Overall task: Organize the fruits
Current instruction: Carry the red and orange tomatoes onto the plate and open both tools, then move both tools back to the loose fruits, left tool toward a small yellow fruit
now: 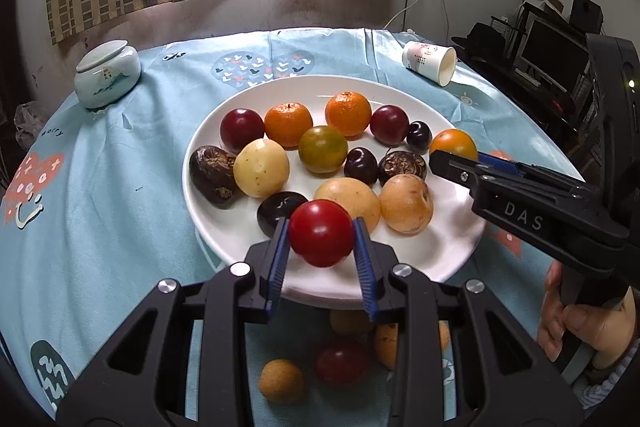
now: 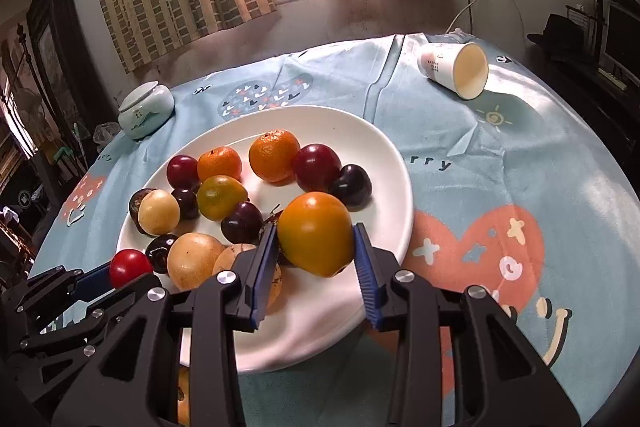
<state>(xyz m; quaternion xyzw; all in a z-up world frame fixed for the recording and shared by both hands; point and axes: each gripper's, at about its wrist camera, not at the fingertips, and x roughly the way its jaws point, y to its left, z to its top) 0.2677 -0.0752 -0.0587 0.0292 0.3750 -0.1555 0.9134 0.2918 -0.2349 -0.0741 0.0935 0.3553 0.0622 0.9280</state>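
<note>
A white plate on the blue tablecloth holds several fruits: oranges, red and dark plums, yellow round fruits. My left gripper is shut on a red tomato just over the plate's near rim. My right gripper is shut on an orange-yellow tomato over the plate's right part. In the left wrist view the right gripper reaches in from the right with that orange-yellow tomato. In the right wrist view the left gripper shows at lower left with the red tomato.
Loose fruits lie on the cloth below the left gripper: a tan one and a red one. A paper cup lies tipped at the back right. A lidded ceramic jar stands at the back left. A hand grips the right handle.
</note>
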